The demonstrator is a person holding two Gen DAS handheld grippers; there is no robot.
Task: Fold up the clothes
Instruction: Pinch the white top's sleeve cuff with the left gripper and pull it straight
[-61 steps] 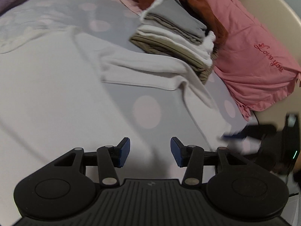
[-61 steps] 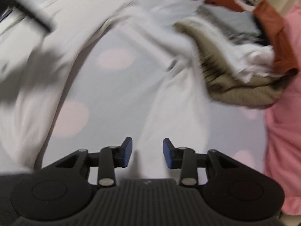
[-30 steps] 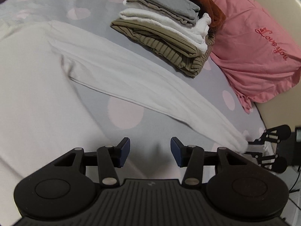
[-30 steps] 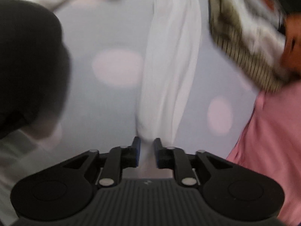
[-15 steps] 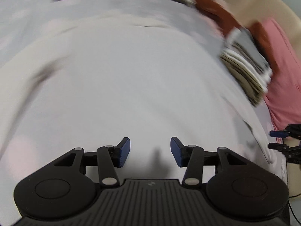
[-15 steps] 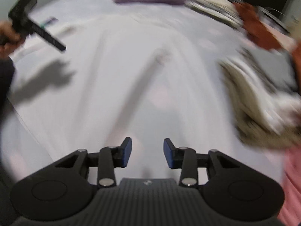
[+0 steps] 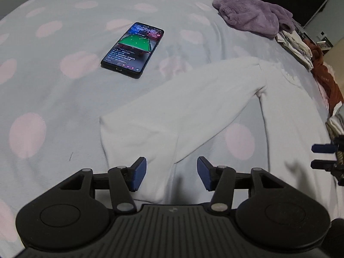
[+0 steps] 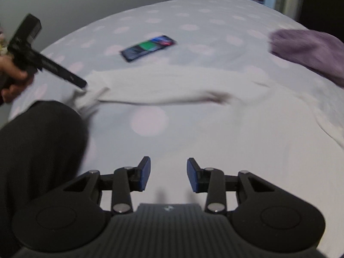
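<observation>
White top point(image 7: 290, 133) lies flat on the bed point(image 7: 64, 111) — sleeve point(image 7: 172, 111) between your opening left tongs point(image 7: 172, 175), unpinched. Right tongs point(image 8: 168, 175) apart, empty. Risk: a shallow bite slips off.

Soft matt white cloth top point(image 7: 193, 107), fuzzy purple fleece point(image 7: 253, 19) (plush), glossy glass phone point(image 7: 133, 49)

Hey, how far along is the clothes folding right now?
Done: a small folded stack sits at the far edge of the bed. In hand: the white top lies spread out, its sleeve stretched flat; the left tongs are opening over the cuff, gripping nothing. Left: folding this top, then the purple garment.
</observation>
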